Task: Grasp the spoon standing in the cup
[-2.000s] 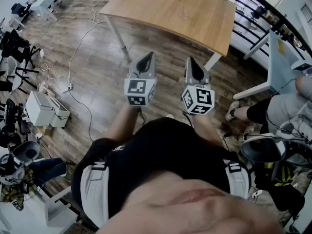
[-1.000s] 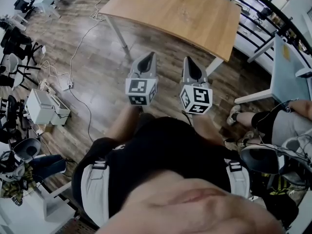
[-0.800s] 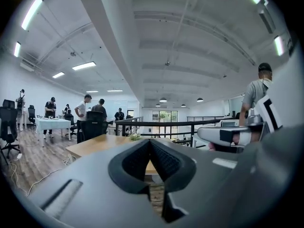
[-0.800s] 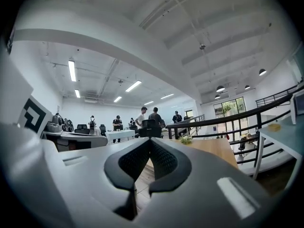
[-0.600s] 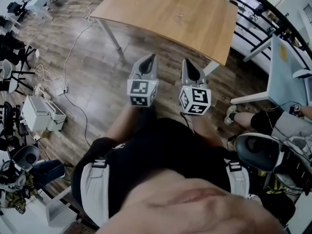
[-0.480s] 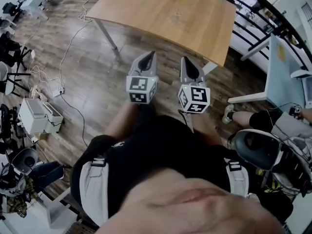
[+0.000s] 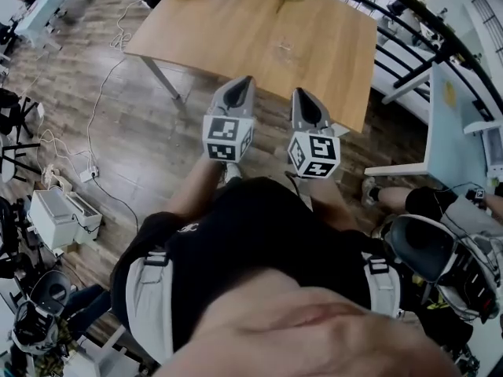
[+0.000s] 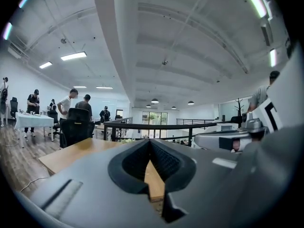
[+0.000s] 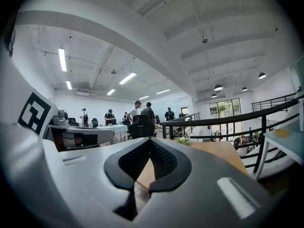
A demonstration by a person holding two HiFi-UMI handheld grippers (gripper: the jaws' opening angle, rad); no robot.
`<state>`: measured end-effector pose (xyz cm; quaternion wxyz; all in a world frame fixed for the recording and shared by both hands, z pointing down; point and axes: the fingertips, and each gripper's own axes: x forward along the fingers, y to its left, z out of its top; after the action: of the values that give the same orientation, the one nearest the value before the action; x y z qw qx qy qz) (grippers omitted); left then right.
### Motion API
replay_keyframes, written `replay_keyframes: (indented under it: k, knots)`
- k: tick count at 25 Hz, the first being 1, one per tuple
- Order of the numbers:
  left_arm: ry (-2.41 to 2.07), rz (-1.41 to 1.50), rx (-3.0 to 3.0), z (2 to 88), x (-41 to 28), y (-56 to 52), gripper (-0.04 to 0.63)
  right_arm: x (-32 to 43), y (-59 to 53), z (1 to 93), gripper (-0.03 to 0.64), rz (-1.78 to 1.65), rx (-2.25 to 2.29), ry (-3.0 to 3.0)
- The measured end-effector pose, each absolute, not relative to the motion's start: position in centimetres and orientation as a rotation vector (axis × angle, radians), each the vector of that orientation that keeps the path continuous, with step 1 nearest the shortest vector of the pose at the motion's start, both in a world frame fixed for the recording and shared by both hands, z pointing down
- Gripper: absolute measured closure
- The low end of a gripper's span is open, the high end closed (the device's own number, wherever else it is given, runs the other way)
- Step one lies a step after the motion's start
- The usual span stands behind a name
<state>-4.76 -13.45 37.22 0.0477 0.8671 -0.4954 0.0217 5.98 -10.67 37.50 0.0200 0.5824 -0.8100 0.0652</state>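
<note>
Bright, even light from ceiling strip lamps (image 9: 62, 59) and windows (image 9: 223, 109) beyond the wooden table (image 7: 267, 38) leaves soft shadow under it and pale sheen on the floor (image 7: 134, 132) beside it, while fisheye bending and black corners frame the gripper views, with the right gripper (image 9: 150, 141) blurred close to its lens.

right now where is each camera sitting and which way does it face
Head view: on the person's head, facing steeply down at the wooden table and floor; shows the torso, left gripper and right gripper.
Left gripper view: on the left gripper, facing level along its shut jaws over the table to the railing.
Right gripper view: on the right gripper, likewise along its shut jaws.
Shared: both gripper views show table and railing.
</note>
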Motion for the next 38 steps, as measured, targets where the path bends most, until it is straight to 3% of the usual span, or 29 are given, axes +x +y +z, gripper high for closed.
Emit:
replay_keyframes:
  k: [14,36,38]
  knots:
    - [-1.360,0.069,2.639,39.6,-9.4,-25.9,0.583,1.9,-22.7,38.5,0.617,0.216,1.898,-2.431]
    - [-1.373,0.363,2.582,46.5,-2.9,-39.9,0.583,11.0,-38.8,51.3,0.615,0.551,1.794,-2.303]
    - [-1.373,0.404,2.583,47.3,-1.9,-40.4,0.583,11.9,-39.5,53.9,0.574,0.601,1.744,-2.270]
